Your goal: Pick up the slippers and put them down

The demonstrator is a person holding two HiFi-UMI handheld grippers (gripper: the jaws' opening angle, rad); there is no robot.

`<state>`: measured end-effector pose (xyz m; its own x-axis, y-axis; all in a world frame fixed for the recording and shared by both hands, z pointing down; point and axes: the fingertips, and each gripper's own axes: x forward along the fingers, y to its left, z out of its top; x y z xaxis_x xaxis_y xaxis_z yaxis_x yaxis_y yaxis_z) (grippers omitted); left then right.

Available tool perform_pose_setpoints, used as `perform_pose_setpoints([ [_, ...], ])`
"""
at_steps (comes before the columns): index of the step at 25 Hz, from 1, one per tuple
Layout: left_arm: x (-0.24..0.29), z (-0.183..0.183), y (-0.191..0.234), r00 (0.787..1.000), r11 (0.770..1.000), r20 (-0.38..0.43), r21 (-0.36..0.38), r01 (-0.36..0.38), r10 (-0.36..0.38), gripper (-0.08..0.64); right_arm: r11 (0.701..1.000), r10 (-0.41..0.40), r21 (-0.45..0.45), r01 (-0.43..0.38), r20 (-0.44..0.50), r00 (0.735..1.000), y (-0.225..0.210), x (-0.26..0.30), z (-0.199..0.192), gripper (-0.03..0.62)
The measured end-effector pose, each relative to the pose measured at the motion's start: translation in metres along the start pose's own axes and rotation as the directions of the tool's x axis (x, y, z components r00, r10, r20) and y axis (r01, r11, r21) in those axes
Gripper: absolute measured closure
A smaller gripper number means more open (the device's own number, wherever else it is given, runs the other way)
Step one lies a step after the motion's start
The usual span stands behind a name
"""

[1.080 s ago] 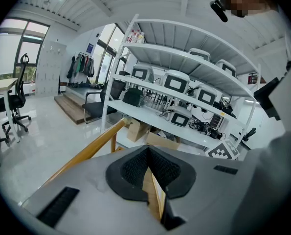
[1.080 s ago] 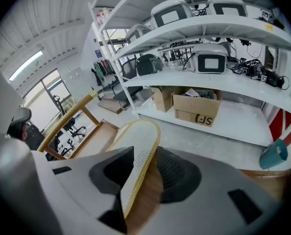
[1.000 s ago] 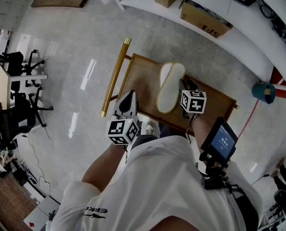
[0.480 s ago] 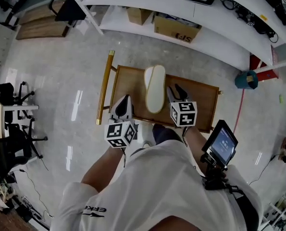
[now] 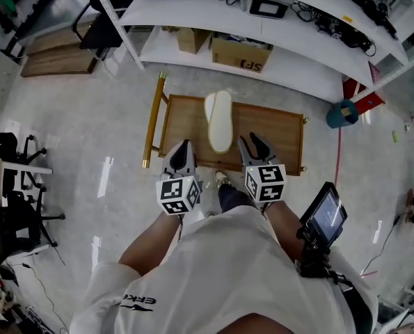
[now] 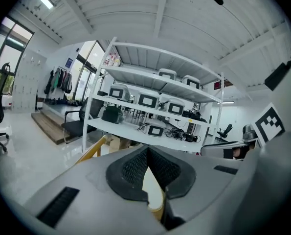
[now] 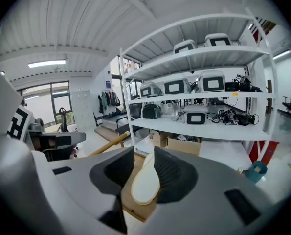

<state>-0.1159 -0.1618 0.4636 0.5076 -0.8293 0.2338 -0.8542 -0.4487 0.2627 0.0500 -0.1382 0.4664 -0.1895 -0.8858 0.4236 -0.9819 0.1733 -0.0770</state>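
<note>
Wooden cart bears slipper; near-level above, left hand-held gripper closed, right hand-held gripper parted, seemingly empty.

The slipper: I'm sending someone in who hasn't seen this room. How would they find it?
Before the white shelving stands a low wooden platform with a gold bar. The slipper lies on its boards toward the bar, the only thing there: long, oval, pale cream.

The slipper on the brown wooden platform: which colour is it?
Pale cream; the flat slipper shows best in the head view.
</note>
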Motion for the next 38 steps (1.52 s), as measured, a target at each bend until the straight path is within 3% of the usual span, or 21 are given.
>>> perform_pose_setpoints([
  [7, -0.063, 0.005, -0.033, 0.996, 0.997, 0.061, 0.046, 0.064, -0.067, 0.557, 1.000, -0.016, -0.017, 0.018, 0.073, 0.997, 0.040, -0.081, -0.004, 0.466],
  [15, -0.103, -0.009, -0.083, 0.988, 0.988, 0.060, 0.068, 0.138, -0.142, 0.557, 0.998, -0.069, 0.002, 0.069, 0.116, 0.991, 0.048, -0.158, -0.020, 0.485],
  [23, -0.107, -0.005, -0.140, 0.977, 0.977, 0.083, 0.096, 0.190, -0.198, 0.557, 0.994, -0.113, 0.019, 0.111, 0.181, 0.977, 0.020, -0.212, -0.012, 0.523],
  [31, -0.113, -0.011, -0.212, 0.967, 0.969, 0.089, 0.088, 0.231, -0.239, 0.557, 0.982, -0.177, 0.101, 0.160, 0.184, 0.967, -0.032, -0.282, -0.026, 0.583],
  [38, -0.120, -0.022, -0.244, 0.967, 0.966, 0.067, 0.103, 0.239, -0.246, 0.557, 0.975, -0.198, 0.137, 0.176, 0.175, 0.964, -0.056, -0.310, -0.039, 0.588],
])
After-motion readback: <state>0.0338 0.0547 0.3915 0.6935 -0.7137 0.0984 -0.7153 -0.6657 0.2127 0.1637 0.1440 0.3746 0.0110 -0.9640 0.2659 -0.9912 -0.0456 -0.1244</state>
